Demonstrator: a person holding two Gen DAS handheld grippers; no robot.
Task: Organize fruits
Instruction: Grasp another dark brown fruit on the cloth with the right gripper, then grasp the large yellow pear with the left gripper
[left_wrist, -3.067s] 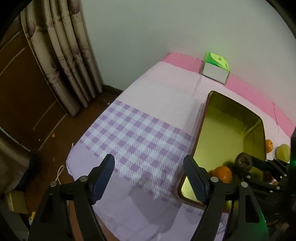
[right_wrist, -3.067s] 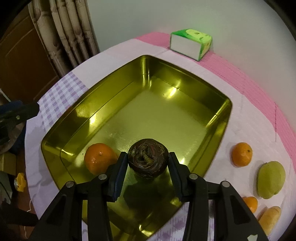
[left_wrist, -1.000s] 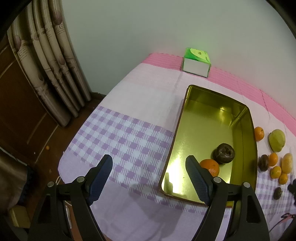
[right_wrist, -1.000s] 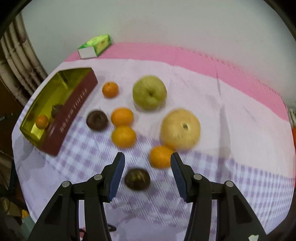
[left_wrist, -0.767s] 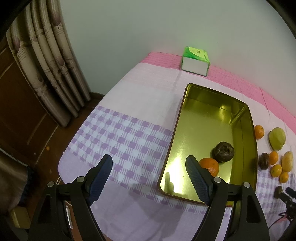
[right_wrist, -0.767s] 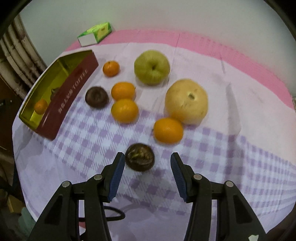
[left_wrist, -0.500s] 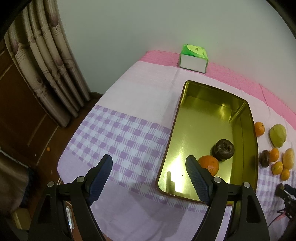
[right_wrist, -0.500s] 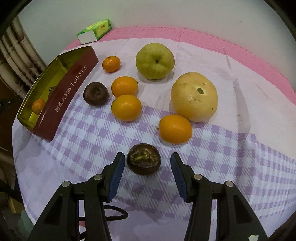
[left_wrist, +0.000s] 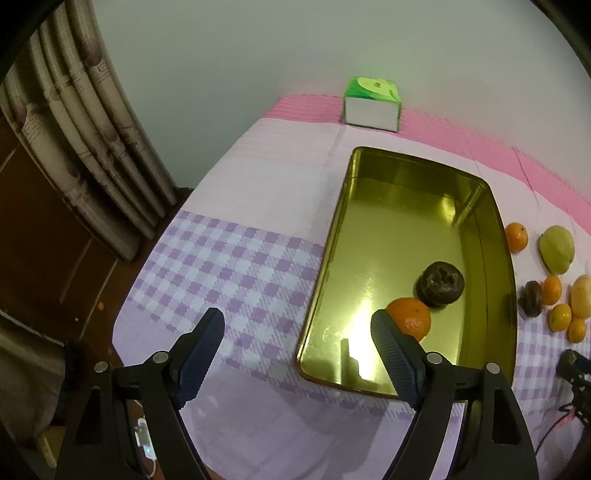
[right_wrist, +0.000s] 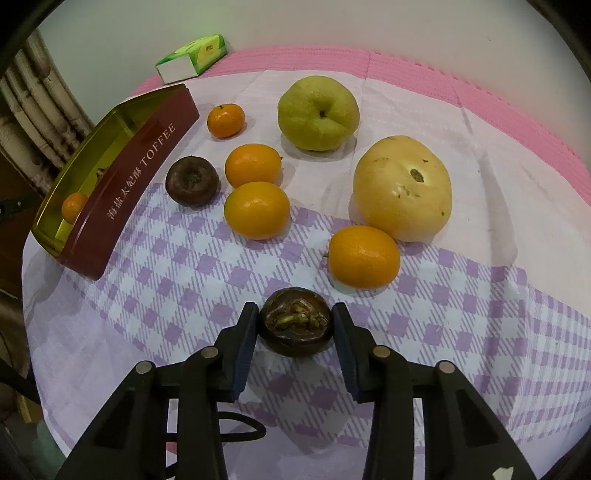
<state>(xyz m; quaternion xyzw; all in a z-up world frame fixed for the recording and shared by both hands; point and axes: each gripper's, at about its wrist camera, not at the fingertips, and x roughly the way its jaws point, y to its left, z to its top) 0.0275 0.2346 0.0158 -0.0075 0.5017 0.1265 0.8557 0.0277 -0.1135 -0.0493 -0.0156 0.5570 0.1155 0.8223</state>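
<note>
Your right gripper (right_wrist: 294, 325) has just closed its jaws onto the dark fruit (right_wrist: 294, 322) on the checked cloth (right_wrist: 184, 273); an orange (right_wrist: 364, 256) sits just beyond it. Your left gripper (left_wrist: 297, 350) hangs open beside the tin (left_wrist: 334, 236), grasping nothing

Beyond my jaws, the clothed desk (right_wrist: 192, 266) carries loose fruit (right_wrist: 256, 209), a tin (right_wrist: 140, 177) and a tissue box (right_wrist: 192, 57).
</note>
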